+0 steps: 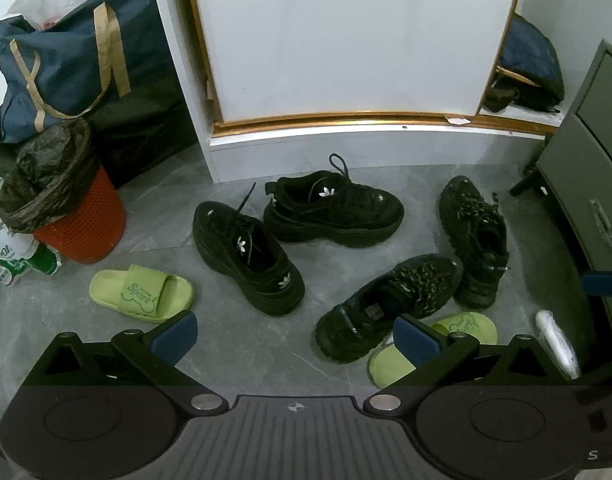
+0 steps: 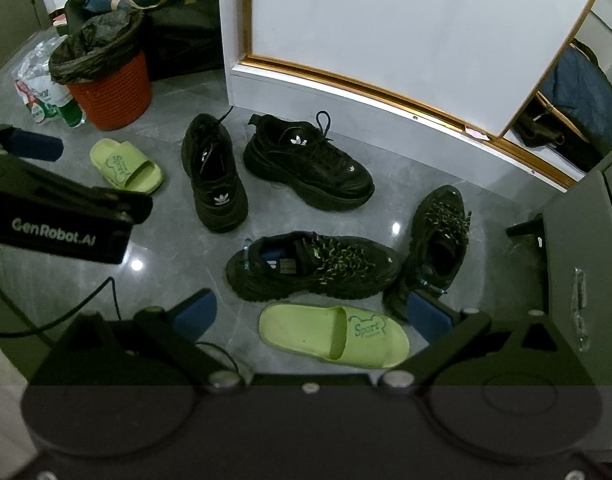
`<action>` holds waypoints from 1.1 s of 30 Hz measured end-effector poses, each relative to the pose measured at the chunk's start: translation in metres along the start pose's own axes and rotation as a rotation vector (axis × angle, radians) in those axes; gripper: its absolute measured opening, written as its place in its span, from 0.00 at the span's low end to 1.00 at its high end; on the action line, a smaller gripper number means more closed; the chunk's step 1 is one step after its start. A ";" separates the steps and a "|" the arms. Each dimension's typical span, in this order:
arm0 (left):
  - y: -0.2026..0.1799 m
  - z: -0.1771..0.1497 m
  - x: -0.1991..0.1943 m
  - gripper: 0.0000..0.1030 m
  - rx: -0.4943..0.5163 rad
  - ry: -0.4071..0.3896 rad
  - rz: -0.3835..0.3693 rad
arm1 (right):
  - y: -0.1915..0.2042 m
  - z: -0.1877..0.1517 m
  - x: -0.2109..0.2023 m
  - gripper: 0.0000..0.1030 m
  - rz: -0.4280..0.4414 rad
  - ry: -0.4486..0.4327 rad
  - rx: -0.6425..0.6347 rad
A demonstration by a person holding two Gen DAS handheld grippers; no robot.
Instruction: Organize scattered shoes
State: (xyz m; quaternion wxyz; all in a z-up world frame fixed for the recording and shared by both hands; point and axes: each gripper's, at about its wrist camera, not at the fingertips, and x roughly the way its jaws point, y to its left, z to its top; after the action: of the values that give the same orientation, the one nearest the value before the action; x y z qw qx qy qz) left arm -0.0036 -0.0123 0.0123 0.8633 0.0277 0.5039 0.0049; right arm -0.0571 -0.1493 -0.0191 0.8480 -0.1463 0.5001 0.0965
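Note:
Several shoes lie scattered on the grey tiled floor. Two black trefoil-logo sneakers point(image 1: 247, 256) point(image 1: 334, 210) sit near the white cabinet; they also show in the right wrist view point(image 2: 215, 176) point(image 2: 310, 168). Two black sneakers with speckled laces point(image 2: 314, 266) point(image 2: 438, 240) lie to the right. One green slide point(image 1: 141, 292) rests by the orange bin, the other green slide point(image 2: 334, 334) lies just ahead of my right gripper point(image 2: 312, 314). My left gripper point(image 1: 295, 334) hovers open above the floor. Both hold nothing.
An orange bin point(image 1: 85, 224) with a black liner stands at left beside blue bags point(image 1: 61, 72) and plastic packaging. A white gold-trimmed cabinet point(image 1: 346, 40) backs the shoes. A grey drawer unit point(image 1: 586, 184) stands at right.

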 end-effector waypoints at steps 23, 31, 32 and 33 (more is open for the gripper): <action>-0.002 -0.001 -0.002 1.00 0.013 -0.006 0.004 | -0.002 0.000 0.002 1.00 -0.006 0.002 -0.007; -0.002 -0.001 -0.001 1.00 0.016 -0.008 0.007 | -0.002 0.000 0.001 1.00 -0.011 -0.003 -0.009; -0.002 -0.001 -0.001 1.00 0.016 -0.008 0.007 | -0.002 0.000 0.001 1.00 -0.012 -0.004 -0.009; -0.002 -0.001 -0.001 1.00 0.016 -0.008 0.007 | -0.002 -0.001 0.001 1.00 -0.012 -0.004 -0.009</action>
State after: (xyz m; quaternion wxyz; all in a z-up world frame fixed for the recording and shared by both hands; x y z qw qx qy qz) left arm -0.0053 -0.0146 0.0124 0.8652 0.0363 0.5002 0.0036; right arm -0.0563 -0.1509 -0.0204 0.8489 -0.1531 0.4971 0.0938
